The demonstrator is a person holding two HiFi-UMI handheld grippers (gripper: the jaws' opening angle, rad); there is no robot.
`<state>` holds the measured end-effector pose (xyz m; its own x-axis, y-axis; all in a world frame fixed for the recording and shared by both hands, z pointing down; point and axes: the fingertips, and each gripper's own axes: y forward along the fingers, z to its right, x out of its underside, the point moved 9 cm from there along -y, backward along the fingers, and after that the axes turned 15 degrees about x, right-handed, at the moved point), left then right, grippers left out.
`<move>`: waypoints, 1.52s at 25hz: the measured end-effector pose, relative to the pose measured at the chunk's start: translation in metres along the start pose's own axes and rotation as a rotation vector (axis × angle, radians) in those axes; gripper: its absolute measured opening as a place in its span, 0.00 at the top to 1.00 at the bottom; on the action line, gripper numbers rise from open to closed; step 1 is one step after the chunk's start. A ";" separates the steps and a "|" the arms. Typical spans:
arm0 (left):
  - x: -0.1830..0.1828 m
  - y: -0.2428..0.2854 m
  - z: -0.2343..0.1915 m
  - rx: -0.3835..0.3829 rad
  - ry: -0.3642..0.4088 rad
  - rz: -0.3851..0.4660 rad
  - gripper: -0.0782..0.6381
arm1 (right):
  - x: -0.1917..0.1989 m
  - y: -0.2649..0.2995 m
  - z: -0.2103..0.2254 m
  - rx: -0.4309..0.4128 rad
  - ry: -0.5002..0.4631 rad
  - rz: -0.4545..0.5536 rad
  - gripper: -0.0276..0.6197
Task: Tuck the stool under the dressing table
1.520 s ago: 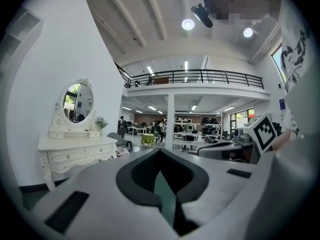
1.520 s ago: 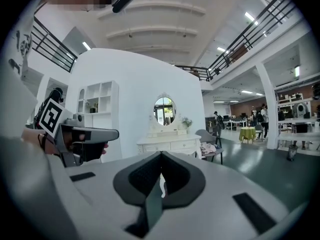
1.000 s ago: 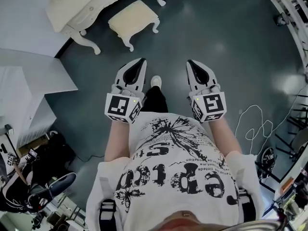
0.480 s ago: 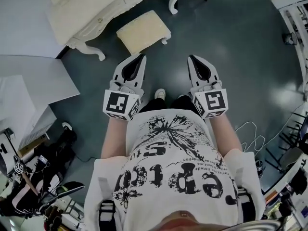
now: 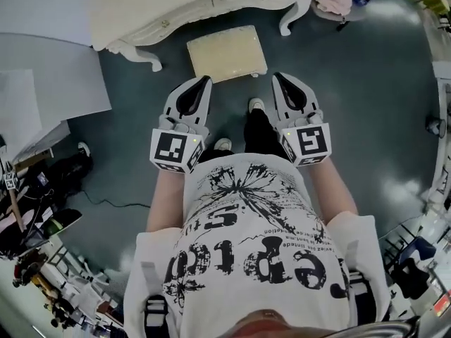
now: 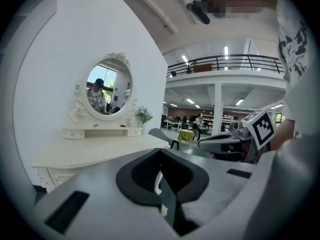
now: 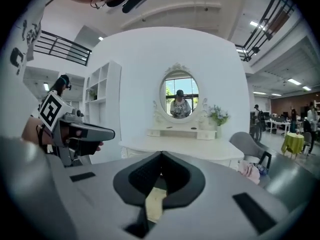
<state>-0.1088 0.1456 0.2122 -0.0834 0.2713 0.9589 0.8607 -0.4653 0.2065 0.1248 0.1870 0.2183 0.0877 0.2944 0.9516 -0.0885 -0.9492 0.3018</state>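
Left gripper (image 5: 205, 81), right gripper (image 5: 277, 77) both clenched, empty; stool (image 5: 227, 53) just beside dressing table (image 5: 176, 9).

A dark grey-blue floor (image 5: 352, 83) with a dull sheen spreads across the room and catches pale patches of ceiling light. A smooth white wall (image 7: 135, 74) curves behind, with a white open shelf unit (image 7: 102, 101) at its left. To the right stands a grey chair (image 7: 246, 145) with a pink cloth (image 7: 248, 170) lying on it. Beyond opens a wide hall: a white pillar (image 6: 217, 106), an upper gallery with a black railing (image 6: 225, 60), strip lights (image 6: 226, 50) on the ceiling, and a table under a yellow-green cloth (image 7: 293, 143).
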 end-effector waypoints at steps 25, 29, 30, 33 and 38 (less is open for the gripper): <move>0.229 0.136 -0.113 -0.365 -0.279 -0.089 0.86 | 0.227 0.243 0.046 -0.311 -0.067 -0.328 0.93; 0.303 0.146 -0.125 -0.372 -0.335 -0.138 0.86 | 0.301 0.260 0.028 -0.314 -0.101 -0.412 0.93; 0.320 0.148 -0.126 -0.370 -0.344 -0.151 0.86 | 0.317 0.263 0.024 -0.317 -0.109 -0.428 0.93; 0.367 0.153 -0.128 -0.361 -0.369 -0.187 0.86 | 0.360 0.266 0.012 -0.322 -0.123 -0.473 0.93; 0.436 0.160 -0.133 -0.339 -0.423 -0.262 0.86 | 0.416 0.265 -0.001 -0.294 -0.131 -0.542 0.93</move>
<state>-0.0741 0.0777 0.6888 -0.0047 0.6926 0.7213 0.6245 -0.5613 0.5431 0.1369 0.0582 0.6944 0.3156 0.6912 0.6501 -0.2649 -0.5937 0.7598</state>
